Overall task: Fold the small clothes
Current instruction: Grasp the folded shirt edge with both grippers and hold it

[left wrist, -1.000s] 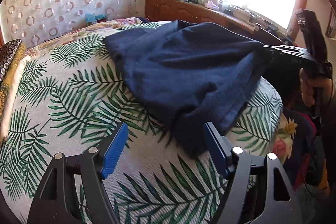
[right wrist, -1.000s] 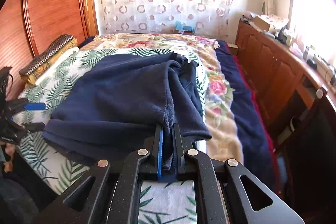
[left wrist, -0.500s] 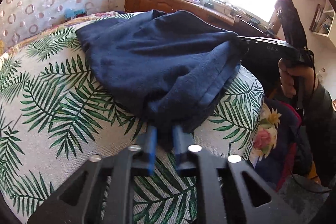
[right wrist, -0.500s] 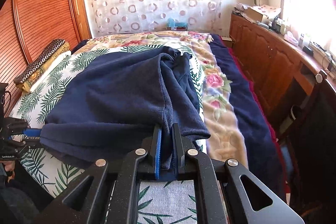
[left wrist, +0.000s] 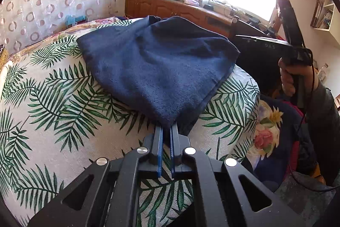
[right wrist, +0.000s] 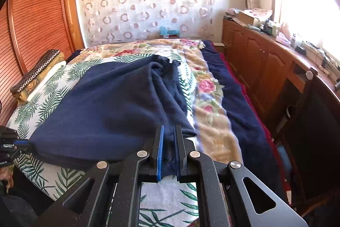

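Observation:
A dark navy garment [left wrist: 161, 65] lies spread on a palm-leaf cloth [left wrist: 55, 99] on the bed. My left gripper [left wrist: 166, 128] is shut on the garment's near corner, the cloth pinched between its blue pads. In the right wrist view the same navy garment [right wrist: 110, 103] stretches toward the far end, bunched along its right side. My right gripper [right wrist: 169, 131] is shut on its near hem. The left gripper [right wrist: 19, 143] shows at the left edge, clamped on the other corner. The right gripper [left wrist: 240, 42] appears in the left wrist view, held by a hand [left wrist: 291, 78].
A floral bedspread [right wrist: 212, 103] and a dark blue blanket [right wrist: 240, 107] run along the bed's right side. A wooden cabinet [right wrist: 265, 61] with clutter stands under the bright window. Folded cushions [right wrist: 36, 76] lie at the left by a wooden headboard [right wrist: 38, 20].
My left gripper went from wide open to shut on the garment's corner. The right gripper kept its grip on the hem and stayed nearly in place.

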